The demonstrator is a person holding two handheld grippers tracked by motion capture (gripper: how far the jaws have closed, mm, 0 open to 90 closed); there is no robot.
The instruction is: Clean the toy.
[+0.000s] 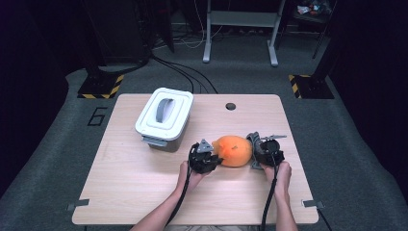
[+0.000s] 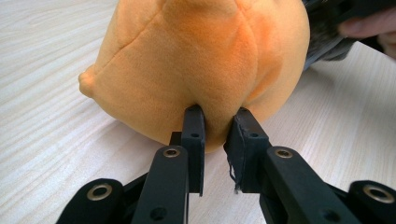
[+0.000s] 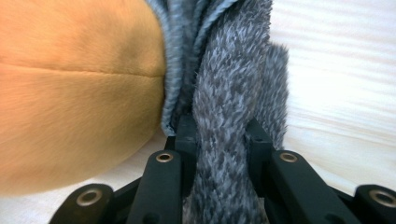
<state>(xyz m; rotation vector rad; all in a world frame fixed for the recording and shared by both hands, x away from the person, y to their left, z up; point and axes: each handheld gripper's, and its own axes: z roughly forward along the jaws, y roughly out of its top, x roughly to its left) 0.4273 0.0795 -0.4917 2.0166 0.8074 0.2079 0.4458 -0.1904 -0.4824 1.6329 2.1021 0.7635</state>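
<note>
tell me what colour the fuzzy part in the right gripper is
Grey fuzzy part, clearest in the right gripper view.

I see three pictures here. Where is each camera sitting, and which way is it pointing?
High view: above the table, looking forward and down; forearms, left gripper, right gripper.
Left gripper view: on that gripper, looking along jaws pinching the orange plush toy.
Right gripper view: on that gripper, jaws clamping the toy's grey furry part.
All share the toy.

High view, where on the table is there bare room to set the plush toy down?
Bare wood spans the table left of the left gripper and along the far right edge. It is crowded around the orange plush toy, right gripper and white bin.
</note>
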